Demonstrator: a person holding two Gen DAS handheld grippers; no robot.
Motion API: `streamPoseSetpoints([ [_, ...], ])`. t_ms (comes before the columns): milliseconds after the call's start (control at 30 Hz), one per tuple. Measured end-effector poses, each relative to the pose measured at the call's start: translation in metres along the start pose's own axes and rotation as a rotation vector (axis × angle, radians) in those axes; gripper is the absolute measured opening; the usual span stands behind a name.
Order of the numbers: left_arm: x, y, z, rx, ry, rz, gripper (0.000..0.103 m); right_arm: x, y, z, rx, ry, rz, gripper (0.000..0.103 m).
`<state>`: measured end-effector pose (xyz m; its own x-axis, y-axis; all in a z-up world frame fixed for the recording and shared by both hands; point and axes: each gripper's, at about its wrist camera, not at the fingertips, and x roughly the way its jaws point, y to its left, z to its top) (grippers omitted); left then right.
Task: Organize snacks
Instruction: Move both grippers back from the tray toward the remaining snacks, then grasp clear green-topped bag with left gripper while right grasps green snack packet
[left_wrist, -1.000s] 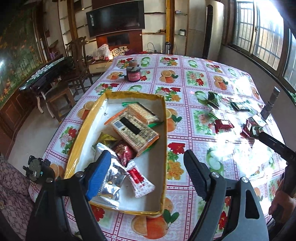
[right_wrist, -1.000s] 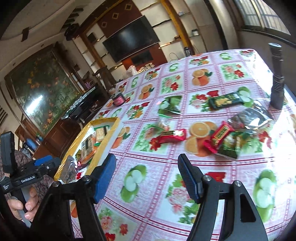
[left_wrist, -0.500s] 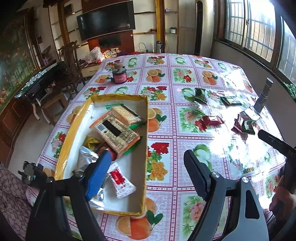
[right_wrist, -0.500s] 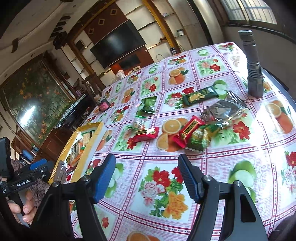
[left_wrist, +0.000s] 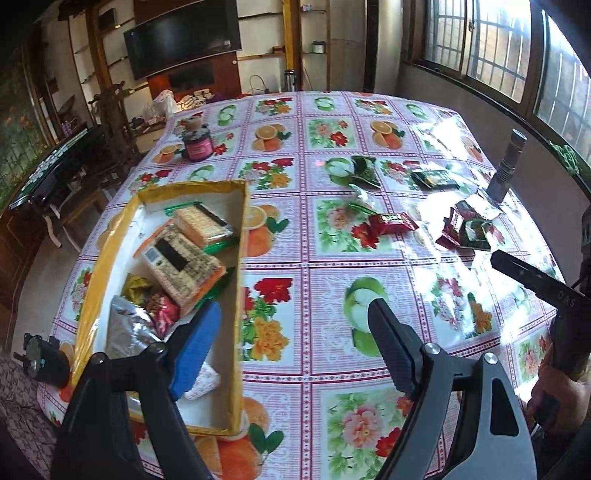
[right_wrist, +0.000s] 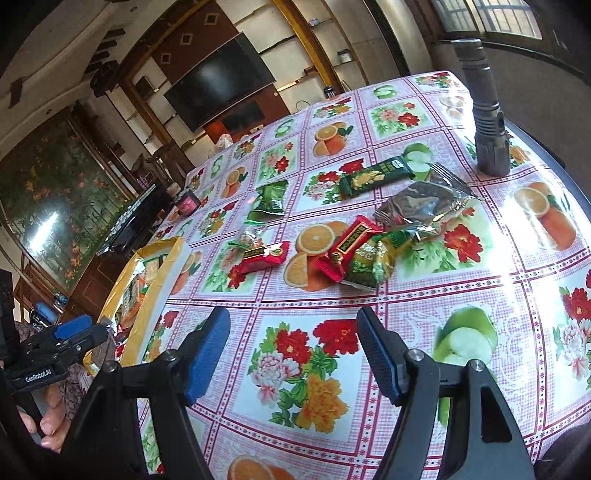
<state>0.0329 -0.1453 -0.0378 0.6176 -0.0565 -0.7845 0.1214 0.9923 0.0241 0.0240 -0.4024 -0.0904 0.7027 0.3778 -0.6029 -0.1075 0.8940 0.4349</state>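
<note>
Left claw (left_wrist: 291, 339) now off the box's right edge (left_wrist: 240, 280), over bare tablecloth (left_wrist: 332, 291).

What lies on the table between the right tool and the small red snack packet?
Only bare tablecloth separates the open right tool from the red packet, seen in the right wrist view.

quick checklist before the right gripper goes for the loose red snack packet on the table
1. Right gripper open, nothing between its jaws: ok.
2. Left gripper open and empty: ok.
3. Small red snack packet lies alone on the flowered tablecloth, free to grab: ok.
4. Path from right gripper to packet unobstructed: ok.
5. Yellow-rimmed cardboard box has bare floor left at the near end: ok.
6. Upright dark metal flashlight stands well away from the packet: ok.
</note>
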Motion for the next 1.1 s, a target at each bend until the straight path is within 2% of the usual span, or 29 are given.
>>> streamPoseSetpoints([
  [433,0.044,-0.05,0.031,0.083,0.066,-0.141,0.083,0.003,-0.011,0.012,0.011,0.003,-0.045,0.071],
  [567,0.064,-0.057,0.045,0.086,0.086,-0.141,0.083,0.007,-0.021,0.019,0.034,-0.002,-0.06,0.071],
  [700,0.087,-0.054,0.065,0.029,0.106,-0.137,0.083,0.018,-0.028,0.027,0.054,0.012,-0.087,0.071],
  [933,0.134,-0.052,0.096,-0.013,0.148,-0.084,0.083,0.031,-0.039,0.037,0.063,0.023,-0.155,0.071],
  [1033,0.152,-0.055,0.102,-0.001,0.169,-0.062,0.083,0.036,-0.04,0.04,0.049,0.036,-0.17,0.067],
  [1100,0.165,-0.057,0.106,0.003,0.18,-0.055,0.083,0.042,-0.04,0.042,0.033,0.051,-0.184,0.058],
])
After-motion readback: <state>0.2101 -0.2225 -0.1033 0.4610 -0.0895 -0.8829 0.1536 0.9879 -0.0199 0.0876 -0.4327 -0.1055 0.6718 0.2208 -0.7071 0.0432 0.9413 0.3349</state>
